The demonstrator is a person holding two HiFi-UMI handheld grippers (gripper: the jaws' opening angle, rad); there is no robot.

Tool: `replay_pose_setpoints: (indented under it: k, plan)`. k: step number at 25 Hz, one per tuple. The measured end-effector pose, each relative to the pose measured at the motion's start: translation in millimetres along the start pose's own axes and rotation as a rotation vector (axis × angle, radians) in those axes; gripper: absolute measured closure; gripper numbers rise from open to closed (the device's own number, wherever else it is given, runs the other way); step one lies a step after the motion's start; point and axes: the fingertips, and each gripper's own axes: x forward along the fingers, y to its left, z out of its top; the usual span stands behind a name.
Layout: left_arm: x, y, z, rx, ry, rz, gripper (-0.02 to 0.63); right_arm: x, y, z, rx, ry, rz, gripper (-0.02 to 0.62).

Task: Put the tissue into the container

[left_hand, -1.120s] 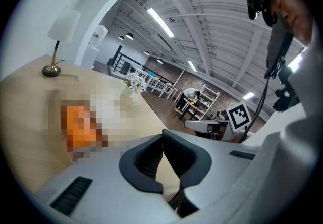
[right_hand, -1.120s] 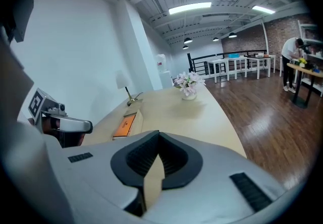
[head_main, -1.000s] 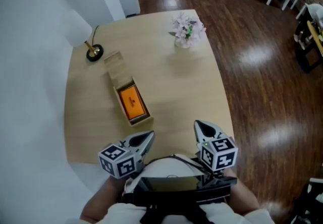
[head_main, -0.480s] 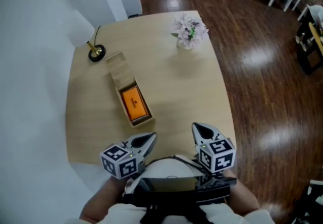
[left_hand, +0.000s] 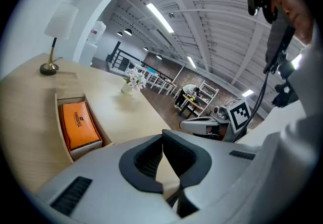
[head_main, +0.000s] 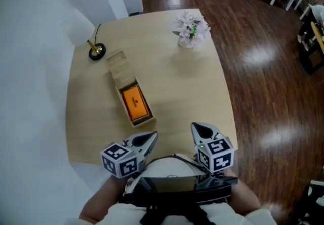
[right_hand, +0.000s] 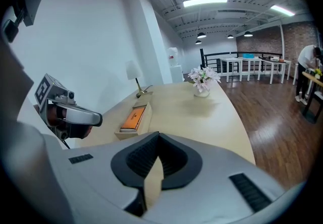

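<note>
On the pale wooden table, a long wooden box lay slantwise, toward the left side. A lamp with a white shade and a dark round foot stood just beyond the box's far end, at the table's back left corner. The left gripper hovered at the table's near edge, just short of the box's near end, its jaws pressed together with nothing between them. The right gripper hung to the right of the box's near end, apart from it, its jaws likewise closed and empty. A small vase of pale pink flowers stood well to the right of the box, near the table's far edge. The tissue pack lay flat inside the box, filling its open near half. It was a bright orange rectangular packet with small dark print on its top face, its long side running along the box. The box's far half showed only plain wood.
</note>
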Motion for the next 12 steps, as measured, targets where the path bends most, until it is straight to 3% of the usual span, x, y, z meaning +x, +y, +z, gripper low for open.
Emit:
replay_pose_setpoints:
  k: [12]
  plan:
    - [0.9, 3.8, 2.0, -0.006, 0.003, 0.003, 0.606, 8.5, 4.1, 1.5, -0.026, 0.024, 0.024, 0.595]
